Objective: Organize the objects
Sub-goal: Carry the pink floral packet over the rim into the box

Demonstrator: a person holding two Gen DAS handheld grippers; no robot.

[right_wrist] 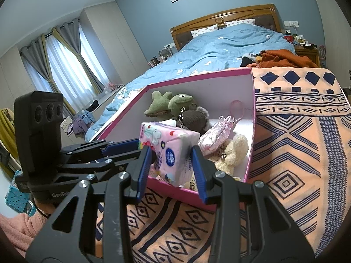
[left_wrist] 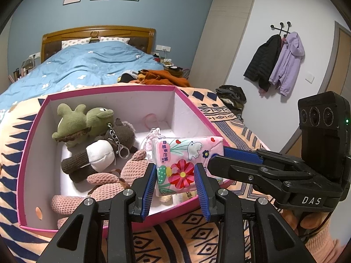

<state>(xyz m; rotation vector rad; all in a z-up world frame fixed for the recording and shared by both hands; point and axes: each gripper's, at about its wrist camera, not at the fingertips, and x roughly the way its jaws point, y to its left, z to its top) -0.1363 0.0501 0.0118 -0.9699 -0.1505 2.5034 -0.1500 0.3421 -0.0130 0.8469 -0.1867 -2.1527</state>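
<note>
A pink flower-print tissue pack (left_wrist: pixel 186 153) (right_wrist: pixel 166 140) hangs over the near right corner of the pink-rimmed white box (left_wrist: pixel 109 89) (right_wrist: pixel 197 74). My left gripper (left_wrist: pixel 175 186) (right_wrist: pixel 140 148) is shut on the pack's near end. My right gripper (right_wrist: pixel 172 171) (left_wrist: pixel 219 156) comes in from the right and is shut on its other end. Inside the box lie a green frog plush (left_wrist: pixel 83 120) (right_wrist: pixel 171 105), a brown-and-white knitted toy (left_wrist: pixel 92 160), a pink crochet toy (left_wrist: pixel 109 182), a pink pouch (right_wrist: pixel 217 135) and a cream teddy (right_wrist: pixel 232 153).
The box rests on an orange patterned blanket (left_wrist: pixel 197 230) (right_wrist: pixel 296 131) at the foot of a bed with a blue duvet (left_wrist: pixel 87 65). Orange clothes (left_wrist: pixel 162 76) lie behind it. Jackets (left_wrist: pixel 278 61) hang on the right wall. A person's pink sleeve (right_wrist: pixel 17 225) shows.
</note>
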